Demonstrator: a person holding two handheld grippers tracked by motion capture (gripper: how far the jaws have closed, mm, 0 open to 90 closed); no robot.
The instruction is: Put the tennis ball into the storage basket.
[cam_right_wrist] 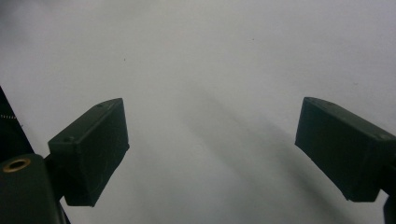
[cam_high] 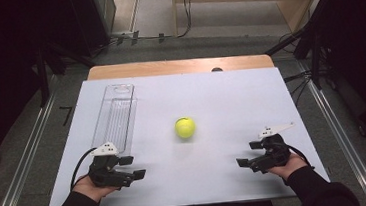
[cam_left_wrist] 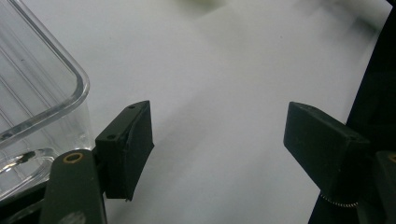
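- Tennis ball point(cam_high: 185, 127) sits mid-surface, between and beyond both grippers, roughly equally far from each.
- Left gripper point(cam_high: 131, 167): jaws apart, empty, beside the clear tray point(cam_high: 116, 116).
- Right gripper point(cam_high: 248, 154): jaws apart, empty.

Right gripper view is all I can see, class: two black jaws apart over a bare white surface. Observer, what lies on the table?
Observer: A yellow-green ball sits near the middle of the table, touched by nothing.
Operator: Anything else?
Observer: A long clear tray lies along the left side, empty as far as I can tell.
Operator: Where is the other gripper?
Observer: The left gripper rests by the tray's near end, jaws apart, nothing between them.
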